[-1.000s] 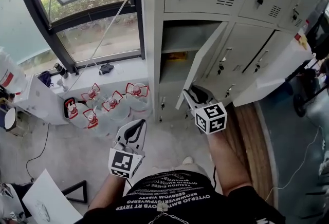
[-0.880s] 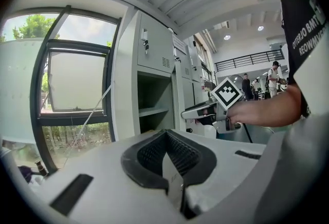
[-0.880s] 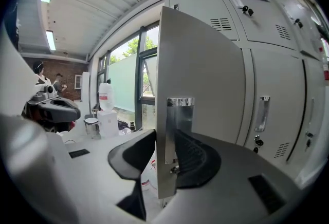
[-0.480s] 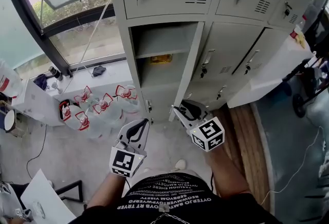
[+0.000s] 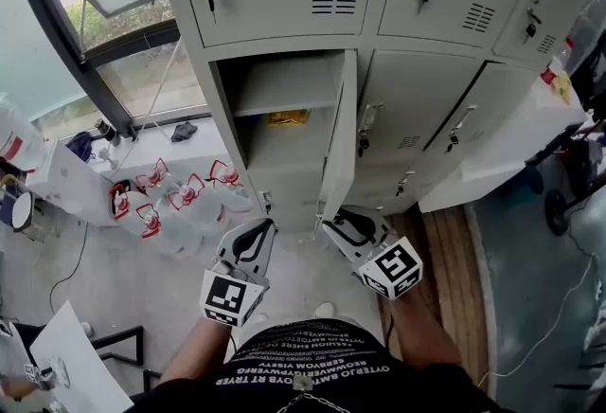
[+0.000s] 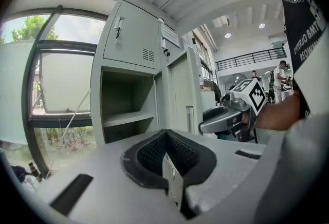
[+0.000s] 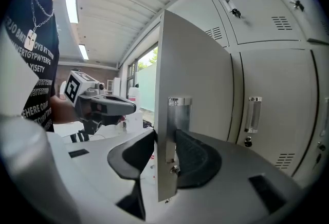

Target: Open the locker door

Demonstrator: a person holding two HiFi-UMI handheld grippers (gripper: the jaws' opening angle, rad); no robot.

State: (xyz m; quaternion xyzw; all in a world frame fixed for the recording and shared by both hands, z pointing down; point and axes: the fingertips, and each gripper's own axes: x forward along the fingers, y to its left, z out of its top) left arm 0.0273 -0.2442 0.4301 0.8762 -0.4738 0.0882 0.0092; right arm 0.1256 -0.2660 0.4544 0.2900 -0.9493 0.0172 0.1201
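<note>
Locker door (image 5: 339, 146), leftmost column below the top row of a grey steel bank, stands swung out nearly edge-on in the head view, w/ its free edge btwn the jaws of the right tool (image 5: 333, 226). The jaws have just been opening. Their pads flank the thin sheet-metal edge and its latch plate but look to be slackening, not clamping, prob. because the door is out far enough and the task reads as all but done. The left tool (image 5: 258, 229) hangs low beside it, jaws closed on nothing, held clear of the door's arc.

The door is flat painted sheet steel, matt grey, w/ a short chrome cylinder handle (image 7: 179, 115) near the edge. The tool pads are black ribbed rubber in curved scoops, suited to pinching a thin rim. The bay behind shows a plain steel shelf (image 5: 284, 89) w/ something yellow (image 5: 287, 117) lying below it. Clear plastic bottles (image 5: 180, 203) w/ red fittings crowd the floor by the window, well apart from the door.
</note>
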